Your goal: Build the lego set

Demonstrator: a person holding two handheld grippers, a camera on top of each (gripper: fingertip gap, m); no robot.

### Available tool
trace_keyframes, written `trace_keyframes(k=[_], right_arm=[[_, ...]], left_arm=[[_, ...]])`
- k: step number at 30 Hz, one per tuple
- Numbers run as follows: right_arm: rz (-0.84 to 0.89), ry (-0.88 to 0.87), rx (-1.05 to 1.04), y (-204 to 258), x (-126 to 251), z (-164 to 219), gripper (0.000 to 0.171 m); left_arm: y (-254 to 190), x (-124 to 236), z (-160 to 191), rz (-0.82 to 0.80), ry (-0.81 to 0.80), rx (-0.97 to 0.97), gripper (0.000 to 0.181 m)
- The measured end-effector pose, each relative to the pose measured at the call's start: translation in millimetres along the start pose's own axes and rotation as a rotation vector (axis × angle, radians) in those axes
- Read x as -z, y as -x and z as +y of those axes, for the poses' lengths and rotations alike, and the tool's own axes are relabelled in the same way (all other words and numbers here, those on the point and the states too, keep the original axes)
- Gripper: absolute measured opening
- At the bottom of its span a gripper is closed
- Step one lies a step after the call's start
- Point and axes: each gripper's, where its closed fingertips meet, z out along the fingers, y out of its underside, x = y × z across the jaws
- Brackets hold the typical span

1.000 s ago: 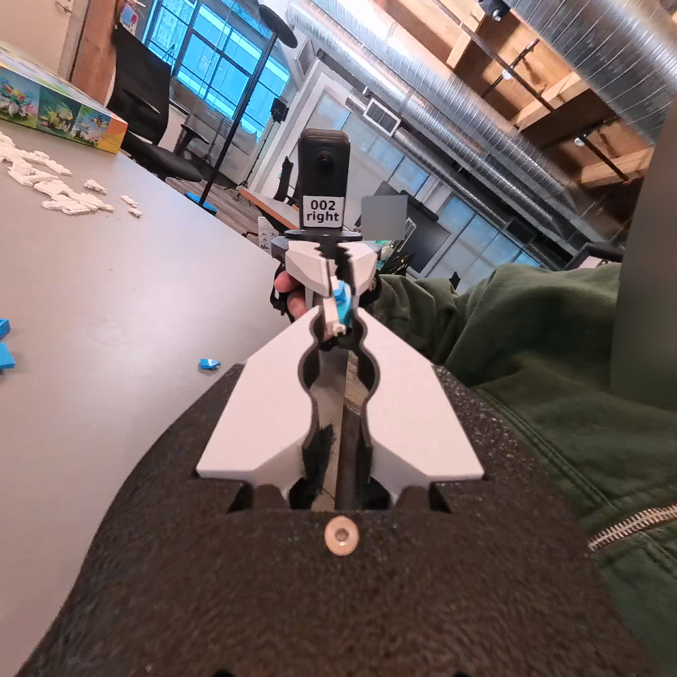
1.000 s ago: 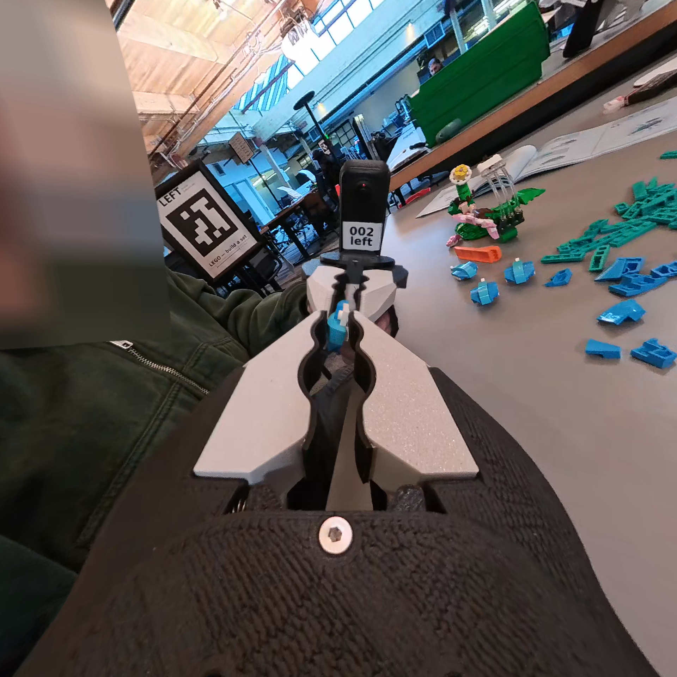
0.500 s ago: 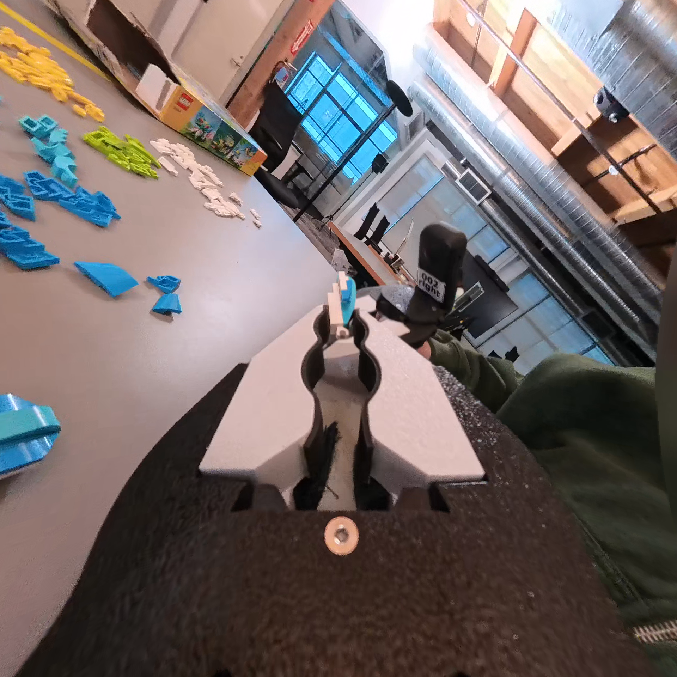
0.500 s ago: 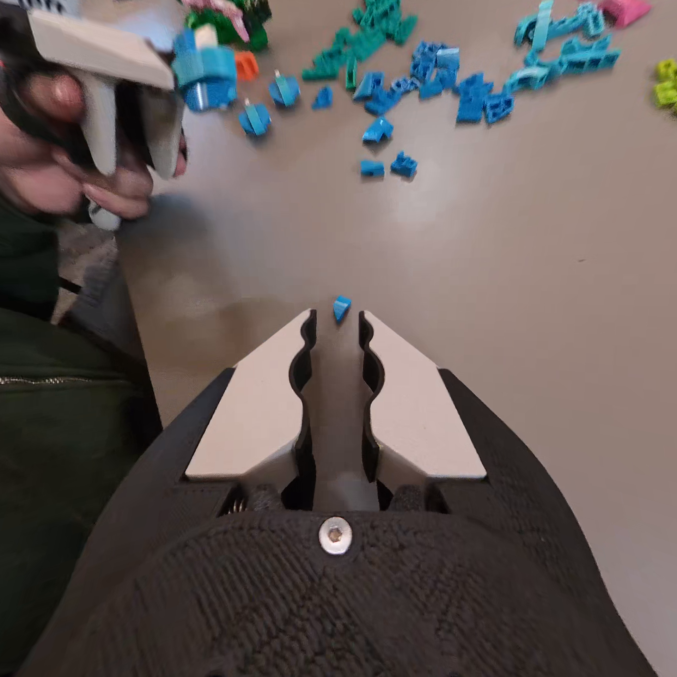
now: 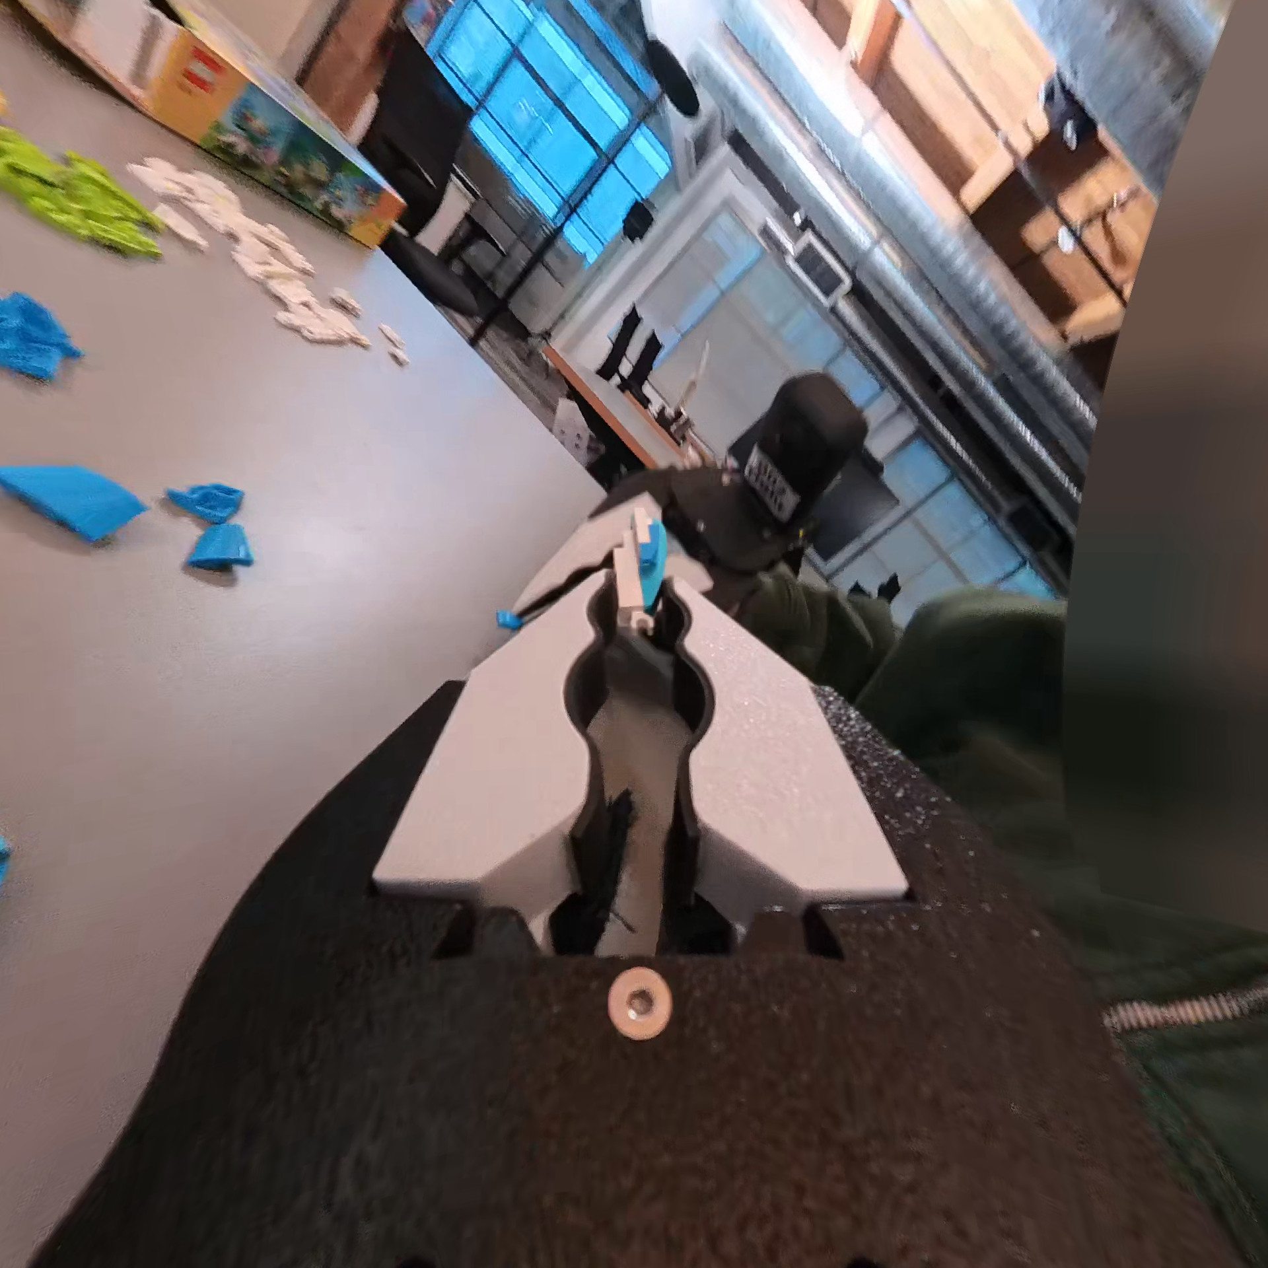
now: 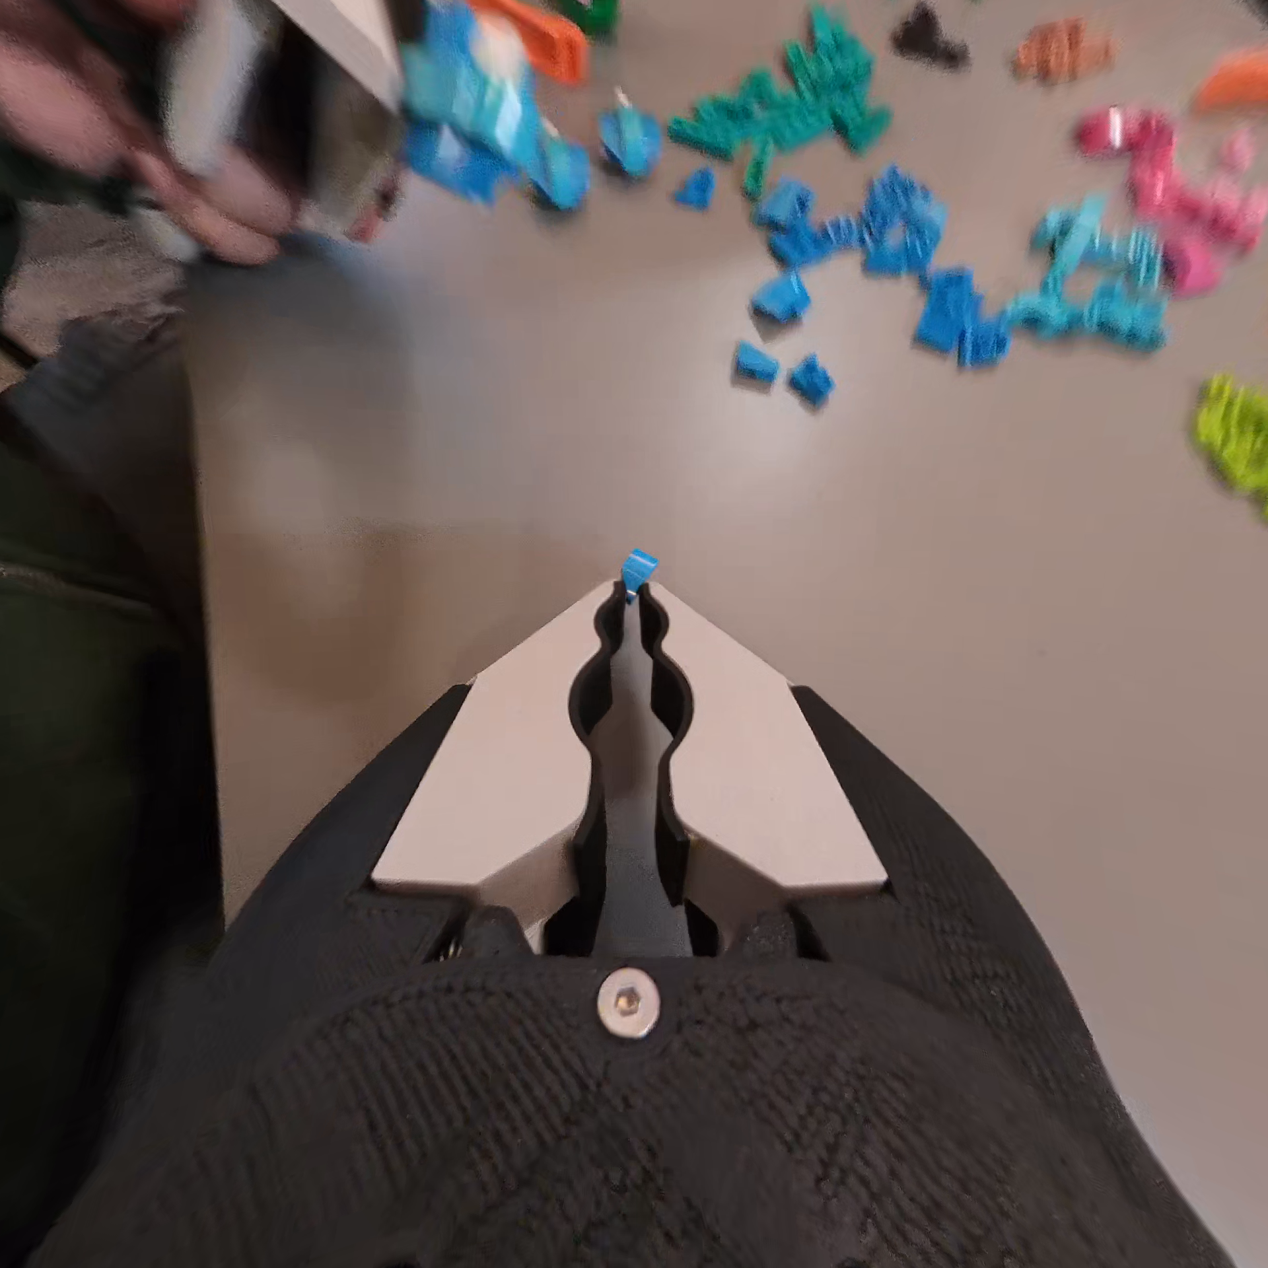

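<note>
Our right gripper [image 6: 635,591] pinches a tiny blue brick [image 6: 639,568] by its edge; our left gripper [image 5: 639,591] clamps the white-and-blue piece [image 5: 641,566]. We think the brick could slip out.

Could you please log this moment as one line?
left hand-held gripper: shut on white-and-blue assembly | right hand-held gripper: shut on small blue piece
</note>
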Motion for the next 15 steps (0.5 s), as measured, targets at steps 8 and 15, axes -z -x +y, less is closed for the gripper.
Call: trace_keyframes(k=[8, 15], right_arm=[[-0.187, -0.188, 0.596, 43, 38, -75, 0.002], [-0.249, -0.022, 0.879, 49, 33, -73, 0.002]], left_arm=[[-6, -5, 30, 0.032, 0.203, -0.053, 0.010], [-14, -5, 38, 0.091, 0.254, -0.044, 0.010]])
